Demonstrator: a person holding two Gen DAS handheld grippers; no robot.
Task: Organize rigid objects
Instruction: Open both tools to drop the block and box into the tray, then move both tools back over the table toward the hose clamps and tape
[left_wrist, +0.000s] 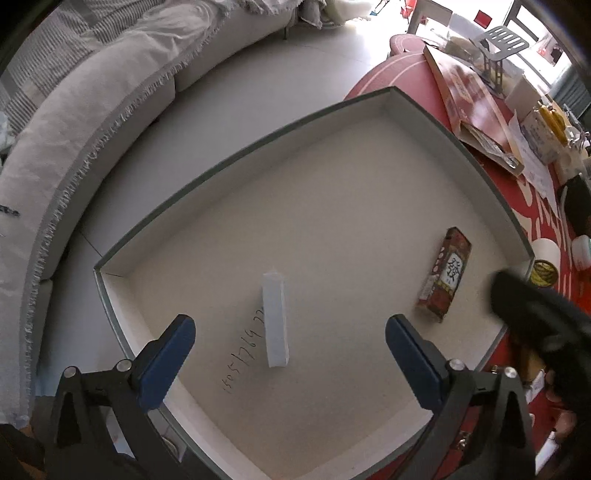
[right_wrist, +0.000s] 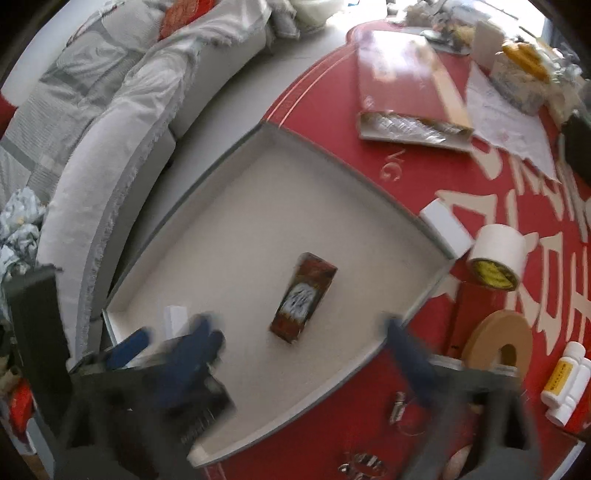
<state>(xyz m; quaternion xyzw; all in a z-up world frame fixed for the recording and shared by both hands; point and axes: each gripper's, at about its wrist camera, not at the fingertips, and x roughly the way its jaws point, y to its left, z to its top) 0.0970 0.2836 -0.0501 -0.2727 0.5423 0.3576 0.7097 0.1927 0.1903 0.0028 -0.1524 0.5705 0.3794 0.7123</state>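
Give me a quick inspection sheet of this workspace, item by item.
Surface: red table with pale lettering.
Job's things: shallow tray holding a white box and a brown box, lying apart.
Clutter: tape rolls, white bottles, a red carton, papers, small metal bits.
Grippers: left gripper open above the white box, touching nothing; right gripper open over the tray, blurred, holding nothing.
Cables: nothing seen.
Surroundings: grey sofa with blankets, pale floor, bright window.
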